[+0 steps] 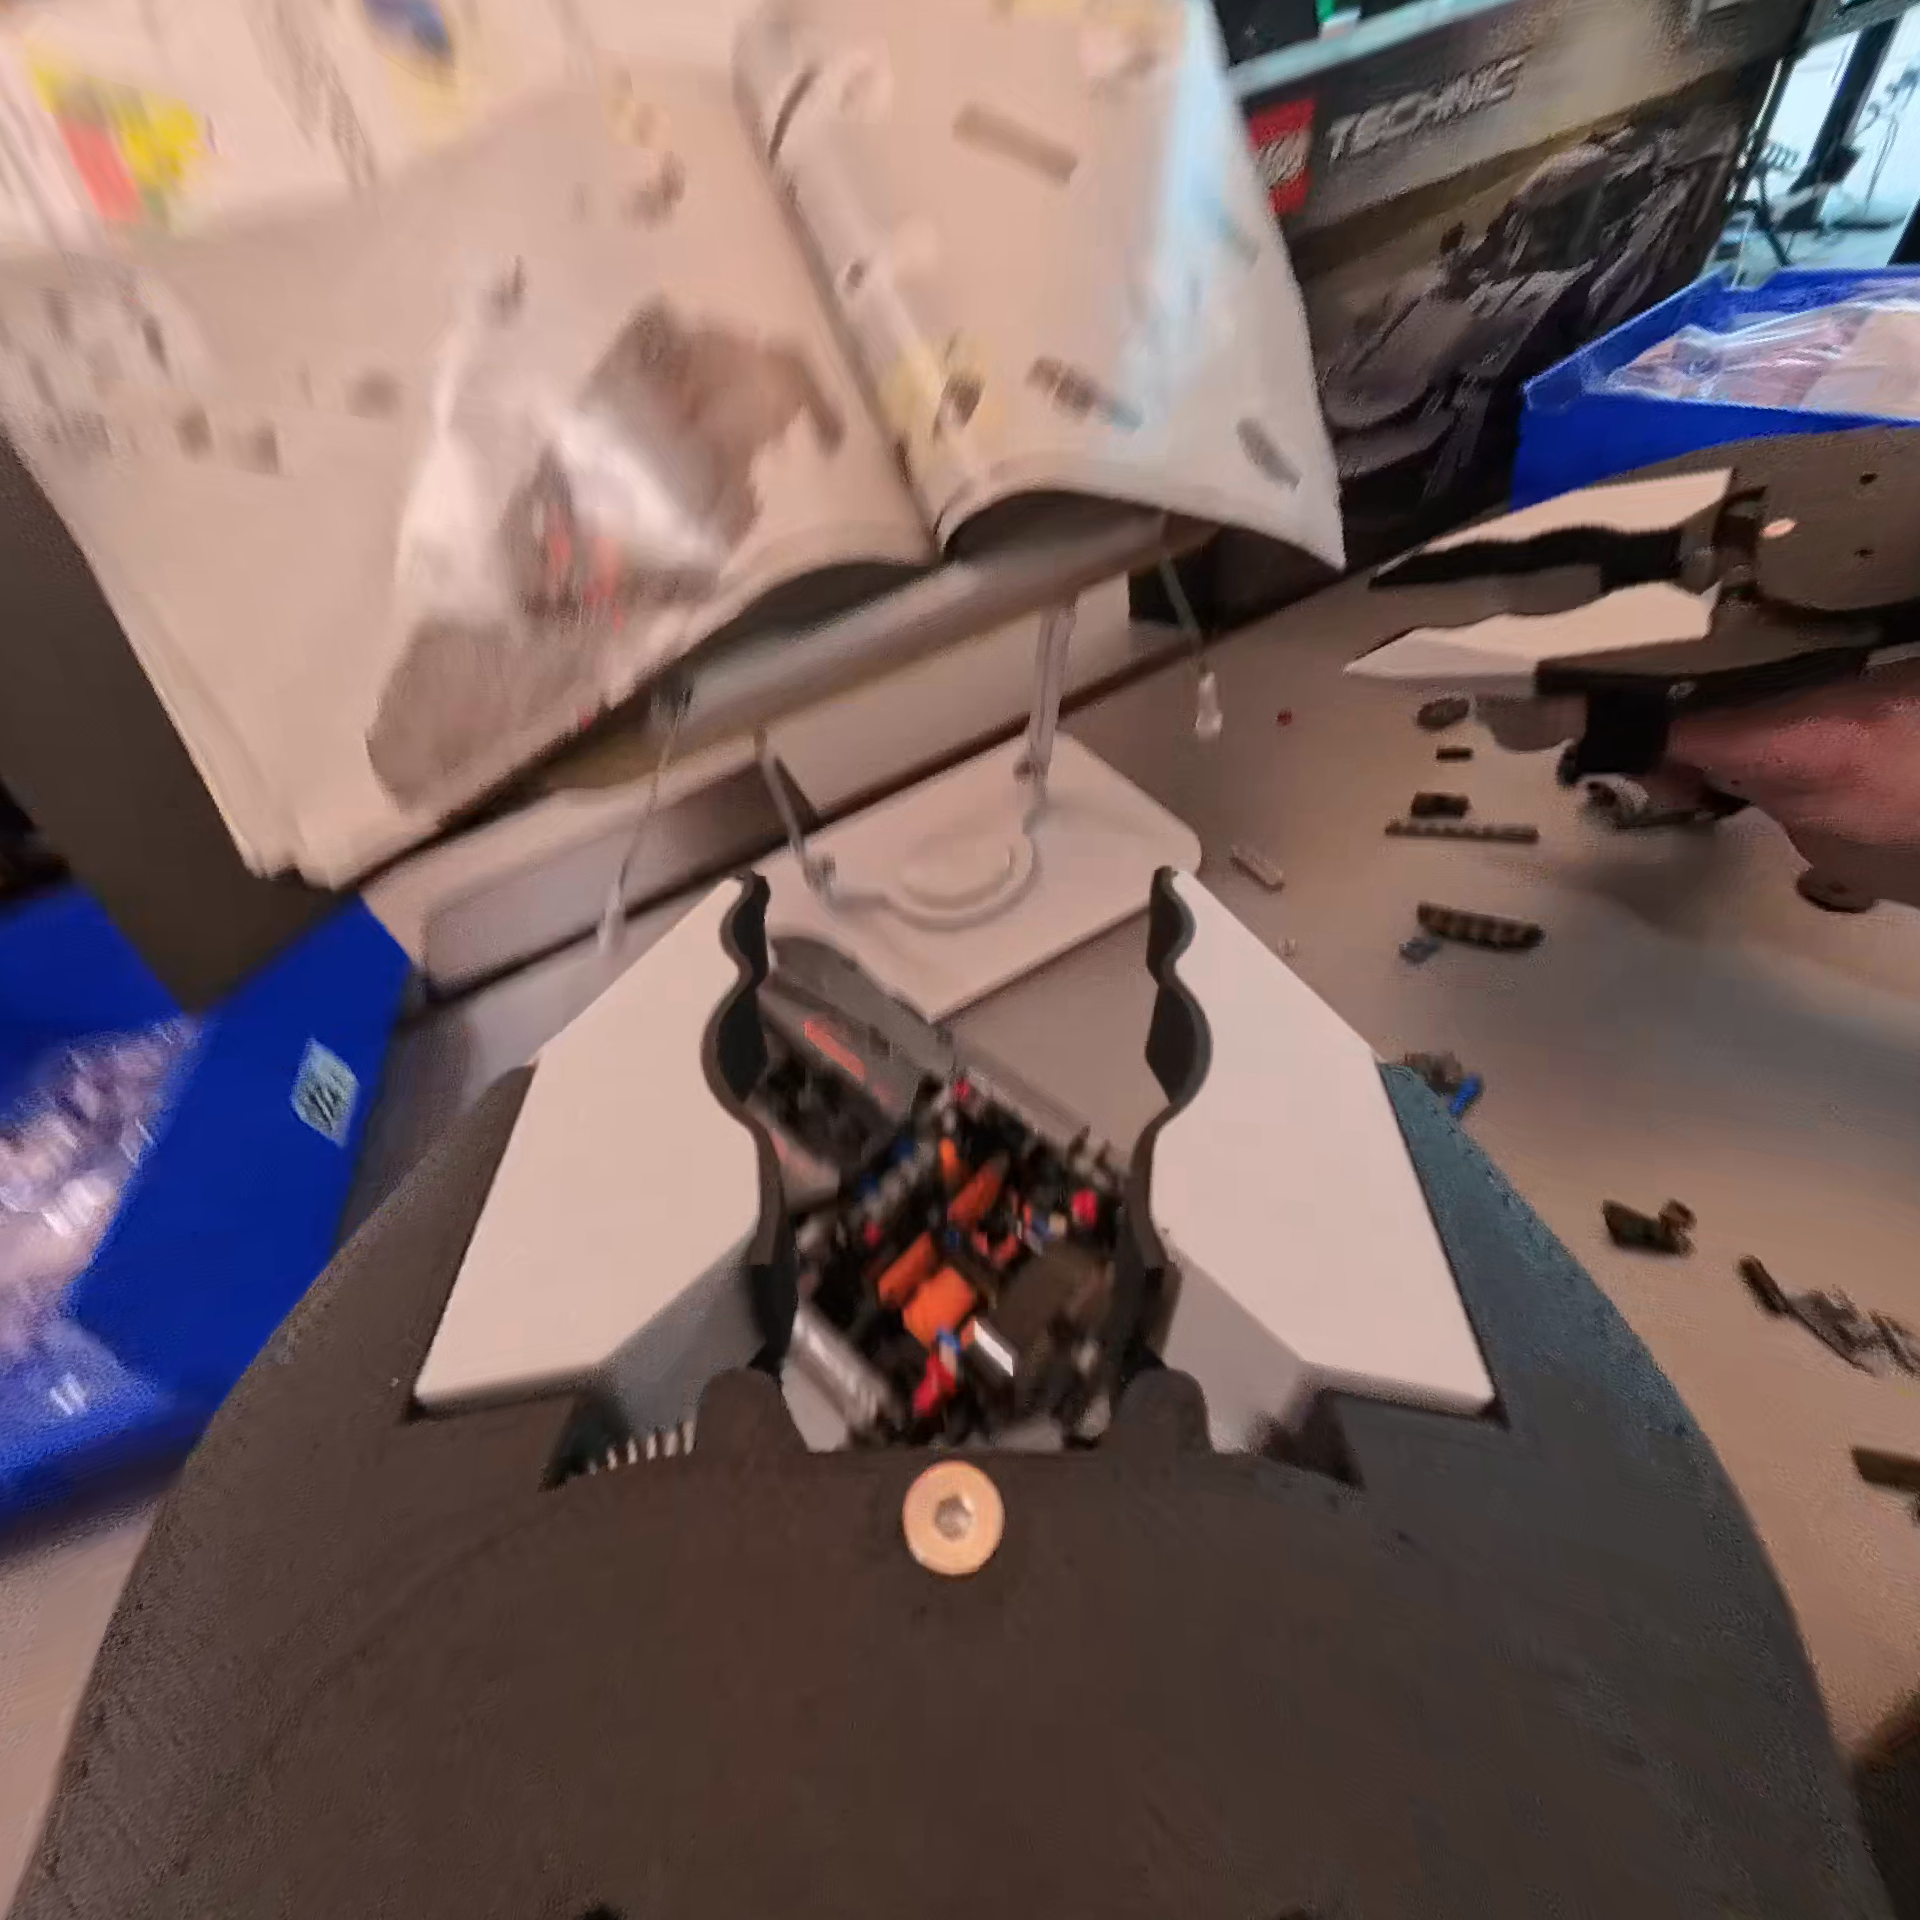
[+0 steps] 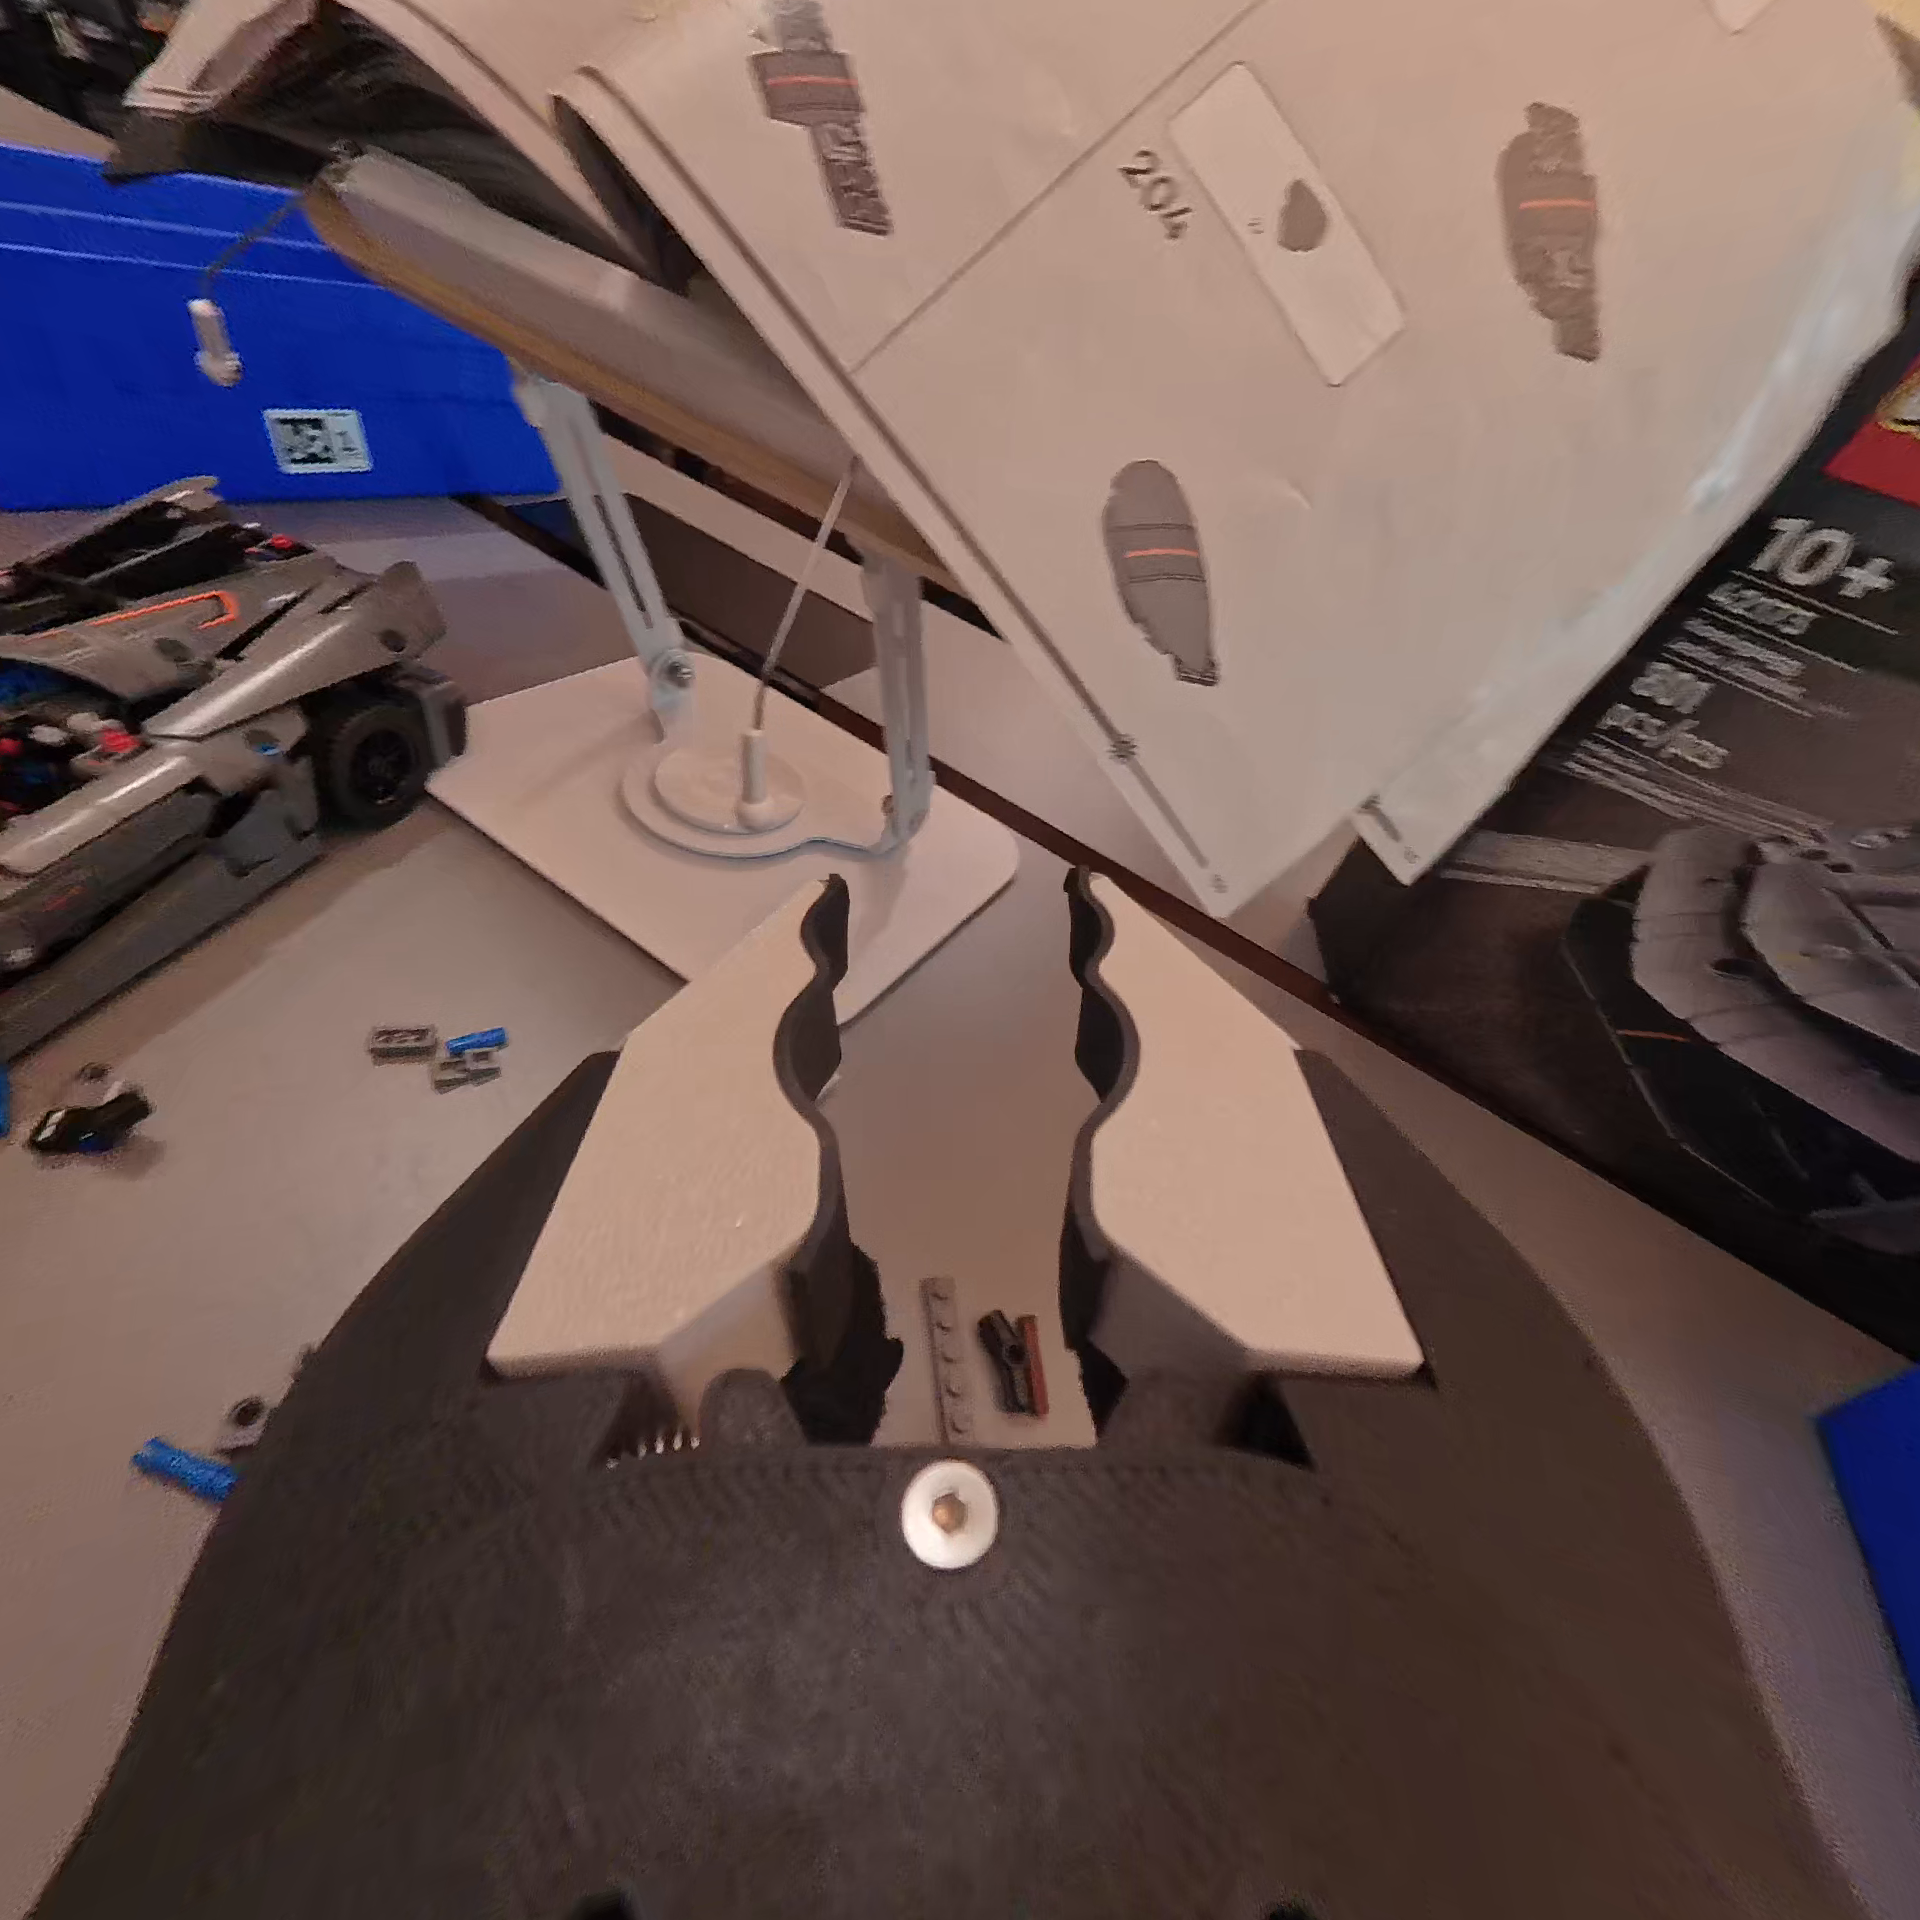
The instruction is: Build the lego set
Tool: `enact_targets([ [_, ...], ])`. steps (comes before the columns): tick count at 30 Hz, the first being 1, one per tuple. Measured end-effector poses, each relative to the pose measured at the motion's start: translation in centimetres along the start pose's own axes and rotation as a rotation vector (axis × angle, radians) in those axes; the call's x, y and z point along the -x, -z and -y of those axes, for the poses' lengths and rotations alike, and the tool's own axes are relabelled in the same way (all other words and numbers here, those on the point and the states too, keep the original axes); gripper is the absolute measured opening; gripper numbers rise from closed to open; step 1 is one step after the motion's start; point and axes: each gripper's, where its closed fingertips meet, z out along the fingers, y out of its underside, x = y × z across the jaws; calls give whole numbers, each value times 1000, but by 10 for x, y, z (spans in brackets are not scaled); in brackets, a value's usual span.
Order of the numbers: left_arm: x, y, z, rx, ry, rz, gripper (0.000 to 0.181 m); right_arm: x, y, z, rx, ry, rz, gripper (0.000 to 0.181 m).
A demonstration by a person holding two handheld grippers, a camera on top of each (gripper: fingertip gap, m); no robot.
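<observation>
The partly built grey Lego car, with orange, red and blue parts inside, lies on the table between and below the fingers of my left gripper. The gripper is open, and whether its fingers touch the car is unclear. The car also shows at the left of the right wrist view. My right gripper is open and empty, hovering over a thin grey plate and a small black and red piece on the table. It also shows at the right of the left wrist view, held in a hand.
An open instruction booklet rests on a white stand just ahead. The set's dark box stands at the right. Blue bins hold bagged parts. Loose dark and blue pieces are scattered on the table. From the right gripper's tips to the thin grey plate is close to 12 centimeters. It turns up in the left wrist view as well.
</observation>
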Motion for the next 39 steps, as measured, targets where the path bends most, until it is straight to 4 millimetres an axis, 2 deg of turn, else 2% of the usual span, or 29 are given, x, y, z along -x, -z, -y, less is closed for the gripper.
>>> enact_targets([
  [3, 28, 16, -47, 91, 183, 0, 78, 21, -4, -1, 10, 40, 91, 45],
  [5, 44, 24, -80, 172, 221, 38, 75, 37, -5, -3, 17, 80, 151, 46],
  [7, 50, 30, -107, 238, 238, 56, 74, 55, -5, -4, 26, 113, 218, 45],
  [8, 46, 31, -114, 247, 248, 28, 73, 63, -4, -5, 31, 131, 248, 44],
  [12, 17, 33, -114, 242, 171, -97, 66, 98, -2, -12, 47, 201, 383, 40],
  [16, 20, 27, -126, 313, 131, -79, 67, 132, 2, -20, 74, 260, 522, 40],
  [18, 18, 26, -126, 270, 185, -114, 67, 153, 5, -30, 120, 311, 601, 45],
  [23, 16, 28, -128, 154, 280, -183, 70, 187, -4, -46, 208, 397, 663, 48],
  [26, 22, 27, -125, 111, 328, -189, 68, 197, -12, -54, 258, 423, 669, 49],
  [31, 22, 26, -125, 93, 296, -180, 66, 204, -18, -66, 325, 421, 687, 44],
  [35, 24, 28, -121, 56, 306, -176, 63, 212, -18, -66, 337, 429, 707, 40],
  [39, 26, 27, -122, 58, 306, -163, 62, 218, -14, -68, 354, 459, 731, 24],
])
